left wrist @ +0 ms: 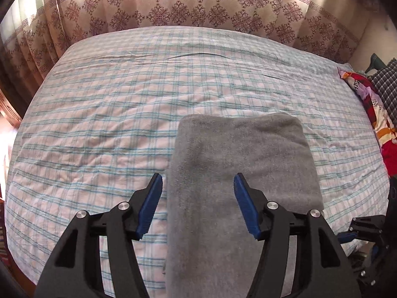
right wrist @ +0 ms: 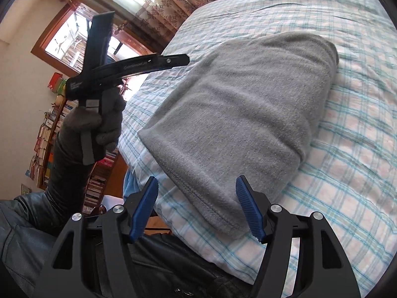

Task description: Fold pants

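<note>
Now folded grey pants (left wrist: pixel 238 164) lying flat on checked bedsheet (left wrist: pixel 99 129); left gripper (left wrist: pixel 198 206) wide above near end, empty; right gripper (right wrist: pixel 197 208) wide, empty, near hem.

Bed (left wrist: pixel 99 124): open sheet 9–12 o'clock of folded pants (left wrist: pixel 238 164). Obstacles: clothes pile (left wrist: pixel 372 114) at 3 o'clock edge; curtain (left wrist: pixel 173 5) behind, 12.

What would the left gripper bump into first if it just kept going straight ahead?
Most likely the folded gray pants. The left gripper has its fingers open, and the pants on the checked bedsheet lie right between and ahead of them. Depth is hard to judge.
</note>
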Demonstrator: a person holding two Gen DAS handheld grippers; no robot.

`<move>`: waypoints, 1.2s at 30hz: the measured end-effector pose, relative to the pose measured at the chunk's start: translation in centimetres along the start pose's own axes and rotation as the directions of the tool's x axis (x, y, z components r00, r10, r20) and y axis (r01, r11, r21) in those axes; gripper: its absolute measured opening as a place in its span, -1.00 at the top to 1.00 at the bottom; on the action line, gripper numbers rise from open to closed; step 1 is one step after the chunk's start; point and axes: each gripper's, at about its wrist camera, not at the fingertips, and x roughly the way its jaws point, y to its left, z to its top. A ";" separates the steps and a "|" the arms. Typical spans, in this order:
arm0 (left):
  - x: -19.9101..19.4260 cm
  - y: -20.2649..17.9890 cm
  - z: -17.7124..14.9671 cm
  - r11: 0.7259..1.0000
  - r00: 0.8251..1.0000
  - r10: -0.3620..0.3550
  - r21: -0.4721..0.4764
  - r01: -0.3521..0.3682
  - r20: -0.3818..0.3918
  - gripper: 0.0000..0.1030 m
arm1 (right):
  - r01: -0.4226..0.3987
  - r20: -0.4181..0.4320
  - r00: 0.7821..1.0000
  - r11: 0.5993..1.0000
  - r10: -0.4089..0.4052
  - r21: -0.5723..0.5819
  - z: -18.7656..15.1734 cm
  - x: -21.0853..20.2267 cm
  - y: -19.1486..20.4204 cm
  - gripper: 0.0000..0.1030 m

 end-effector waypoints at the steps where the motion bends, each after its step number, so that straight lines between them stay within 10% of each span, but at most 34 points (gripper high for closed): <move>1: -0.3 -1.1 -0.3 0.999 1.000 -0.023 0.024 0.023 -0.002 -0.26 | 0.013 0.007 1.000 1.000 -0.013 0.019 -0.1 -0.2 -0.6 -0.27; 9: 0.6 -8.8 -2.7 0.976 0.981 -0.172 0.121 0.182 -0.092 -0.29 | -0.030 -0.075 0.997 0.997 0.034 0.066 -2.2 1.7 -1.3 -0.36; 22: 2.0 -13.0 -6.8 0.965 0.977 -0.147 0.193 0.175 -0.155 -0.33 | -0.184 -0.072 0.979 0.978 0.191 0.098 -2.3 -0.6 -3.1 -0.35; 36: 2.1 -14.2 -8.4 0.961 0.980 -0.140 0.218 0.169 -0.143 -0.51 | -0.031 0.116 0.993 0.969 0.002 0.247 4.7 -3.7 -11.2 -0.35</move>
